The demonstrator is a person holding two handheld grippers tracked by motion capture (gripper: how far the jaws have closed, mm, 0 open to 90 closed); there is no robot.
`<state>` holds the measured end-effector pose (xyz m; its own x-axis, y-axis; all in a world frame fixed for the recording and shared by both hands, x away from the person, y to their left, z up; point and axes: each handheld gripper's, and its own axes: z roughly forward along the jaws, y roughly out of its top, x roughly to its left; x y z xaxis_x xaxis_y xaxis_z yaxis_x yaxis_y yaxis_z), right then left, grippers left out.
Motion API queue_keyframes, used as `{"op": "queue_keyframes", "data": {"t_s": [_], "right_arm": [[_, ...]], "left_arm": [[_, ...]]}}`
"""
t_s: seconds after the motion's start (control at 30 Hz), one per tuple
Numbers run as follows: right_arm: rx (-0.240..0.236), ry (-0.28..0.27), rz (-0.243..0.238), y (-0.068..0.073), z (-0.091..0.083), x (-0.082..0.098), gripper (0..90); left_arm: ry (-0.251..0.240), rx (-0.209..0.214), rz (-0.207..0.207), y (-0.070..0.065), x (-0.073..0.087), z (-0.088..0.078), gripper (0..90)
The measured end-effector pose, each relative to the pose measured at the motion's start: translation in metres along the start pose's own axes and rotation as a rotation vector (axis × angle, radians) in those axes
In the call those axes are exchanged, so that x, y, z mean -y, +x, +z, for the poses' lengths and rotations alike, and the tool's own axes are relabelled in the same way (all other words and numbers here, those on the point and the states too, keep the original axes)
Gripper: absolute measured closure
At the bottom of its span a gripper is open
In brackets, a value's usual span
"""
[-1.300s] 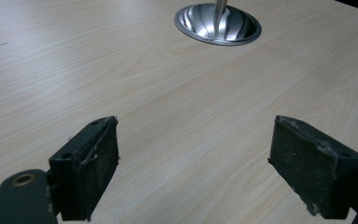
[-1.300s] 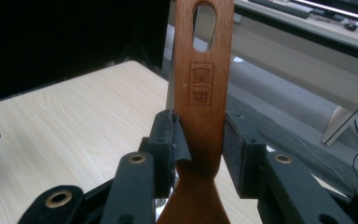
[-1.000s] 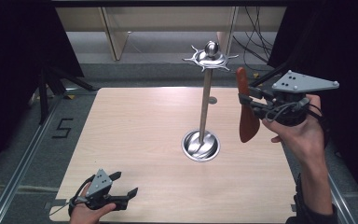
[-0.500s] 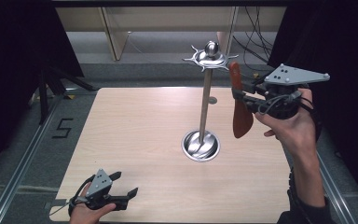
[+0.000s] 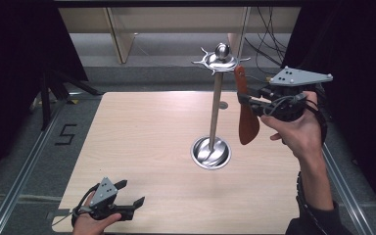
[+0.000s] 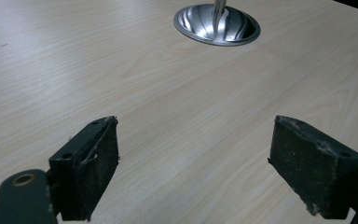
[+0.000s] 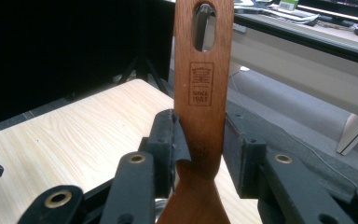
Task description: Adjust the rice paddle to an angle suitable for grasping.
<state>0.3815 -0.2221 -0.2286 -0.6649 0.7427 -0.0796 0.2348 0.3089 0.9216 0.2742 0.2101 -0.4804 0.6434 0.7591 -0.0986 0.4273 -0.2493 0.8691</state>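
Two jaws of the right gripper (image 7: pixel 199 154) clamp a wooden spatula (image 7: pixel 201 93); the left gripper (image 6: pixel 193 175) gapes over the table (image 6: pixel 121 70)

The wooden spatula (image 7: pixel 200 116) bore a burned-in square stamp on its handle, just below the hanging slot, whose lower line read "SINCE 1903"; the emblem above it was too small to read. A black "5" (image 5: pixel 64 134) was marked on the grey floor beside the table's left edge.
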Motion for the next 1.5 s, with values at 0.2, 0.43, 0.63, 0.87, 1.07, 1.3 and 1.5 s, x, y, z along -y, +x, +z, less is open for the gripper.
{"op": "queue_keyframes", "data": {"t_s": [0.2, 0.43, 0.63, 0.87, 1.07, 1.3, 1.5], "right_arm": [[-0.015, -0.020, -0.001, -0.002, 0.005, 0.002, 65.8], [-0.008, -0.045, -0.007, 0.001, 0.010, 0.009, 62.9], [-0.021, -0.054, 0.001, 0.003, 0.008, 0.018, 59.0], [-0.014, -0.065, -0.001, 0.009, -0.007, 0.037, 53.1], [-0.005, -0.063, 0.017, 0.009, -0.015, 0.054, 49.2], [-0.004, -0.061, 0.033, 0.012, -0.017, 0.069, 48.0], [-0.006, -0.058, 0.042, 0.012, -0.019, 0.086, 46.2]], "left_arm": [[0.002, 0.000, 0.008, 0.001, 0.000, -0.001, 14.8], [0.003, -0.001, -0.006, 0.001, 0.000, 0.000, 14.8], [0.010, -0.001, -0.001, 0.001, 0.001, 0.000, 14.8], [0.007, -0.009, -0.010, 0.001, 0.000, 0.000, 14.8], [0.010, -0.002, 0.017, 0.003, 0.000, -0.001, 14.8], [0.008, -0.008, -0.004, 0.003, 0.001, -0.001, 14.8], [0.013, -0.011, 0.008, 0.003, 0.000, -0.001, 14.8]]}}
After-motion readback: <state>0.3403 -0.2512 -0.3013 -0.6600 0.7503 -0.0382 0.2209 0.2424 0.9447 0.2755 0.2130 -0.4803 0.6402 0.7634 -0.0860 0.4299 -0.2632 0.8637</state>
